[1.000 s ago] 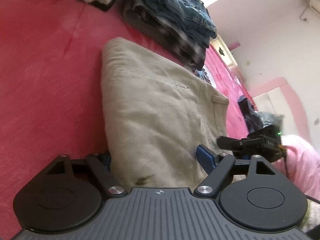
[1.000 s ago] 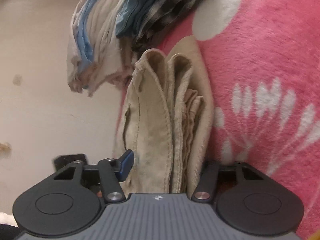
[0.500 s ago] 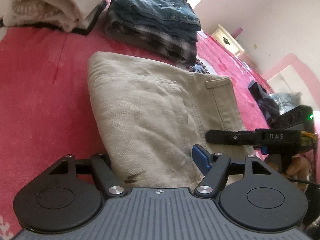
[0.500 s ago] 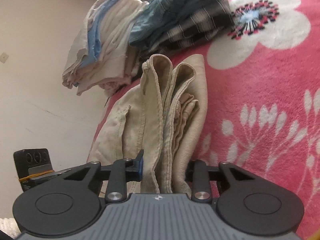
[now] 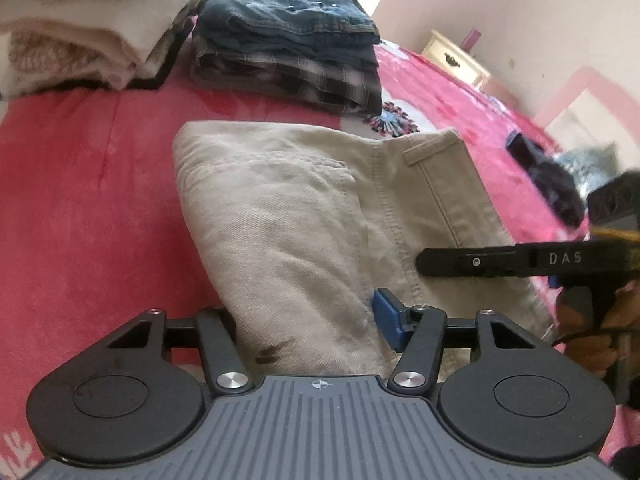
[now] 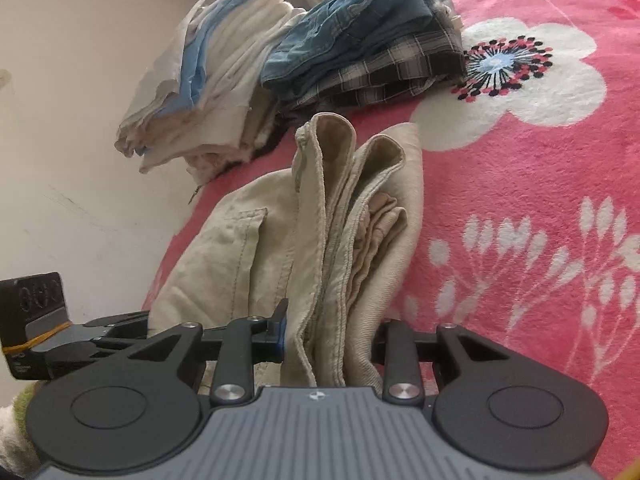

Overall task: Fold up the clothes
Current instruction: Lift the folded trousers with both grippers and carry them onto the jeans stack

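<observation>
The folded trousers (image 5: pixel 320 216) lie on the pink blanket (image 5: pixel 80 208), just in front of two stacks of folded clothes. The left wrist view shows their flat top face: beige twill with a patch pocket, a stitched seam and a belt loop, plus a dark stain near the left gripper (image 5: pixel 308 324), whose fingers straddle the near edge and pinch the bundle. Only this view shows the right gripper (image 5: pixel 452 262) from outside, a black finger marked "DAS" lying over the fabric, and a cream nightstand (image 5: pixel 456 60) by the wall. The right wrist view shows instead the open side of the fold: several layers with rolled hems and ribbed seams standing between the right gripper's fingers (image 6: pixel 280 332), which are pressed onto them. It also shows the blanket's fleecy pile and white flower print (image 6: pixel 508 76). The jeans stack (image 6: pixel 360 36) is denim over plaid; the white stack (image 6: pixel 216 76) is soft cotton, with one light blue layer.
</observation>
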The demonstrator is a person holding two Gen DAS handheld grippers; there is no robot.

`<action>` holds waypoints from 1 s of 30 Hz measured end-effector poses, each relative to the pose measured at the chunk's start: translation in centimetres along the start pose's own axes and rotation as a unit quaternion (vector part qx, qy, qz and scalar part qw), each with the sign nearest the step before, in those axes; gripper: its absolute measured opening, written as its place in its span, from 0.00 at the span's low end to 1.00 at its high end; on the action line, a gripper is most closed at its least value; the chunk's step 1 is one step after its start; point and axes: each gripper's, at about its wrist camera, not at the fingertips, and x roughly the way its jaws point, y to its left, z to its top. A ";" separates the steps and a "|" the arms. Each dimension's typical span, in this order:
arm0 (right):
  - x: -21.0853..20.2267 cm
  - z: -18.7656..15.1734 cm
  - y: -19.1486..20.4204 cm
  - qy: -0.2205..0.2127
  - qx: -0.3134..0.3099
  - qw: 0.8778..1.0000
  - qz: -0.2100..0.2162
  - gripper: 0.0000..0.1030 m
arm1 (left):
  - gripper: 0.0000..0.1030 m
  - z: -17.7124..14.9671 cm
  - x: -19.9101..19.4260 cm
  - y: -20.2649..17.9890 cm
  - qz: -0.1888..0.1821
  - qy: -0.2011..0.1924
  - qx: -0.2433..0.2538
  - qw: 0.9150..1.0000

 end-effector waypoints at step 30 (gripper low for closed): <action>-8.5 12.2 4.4 -0.122 -0.009 0.992 0.003 0.31 | 0.51 11.5 -3.5 -6.3 0.006 -0.110 0.064 0.992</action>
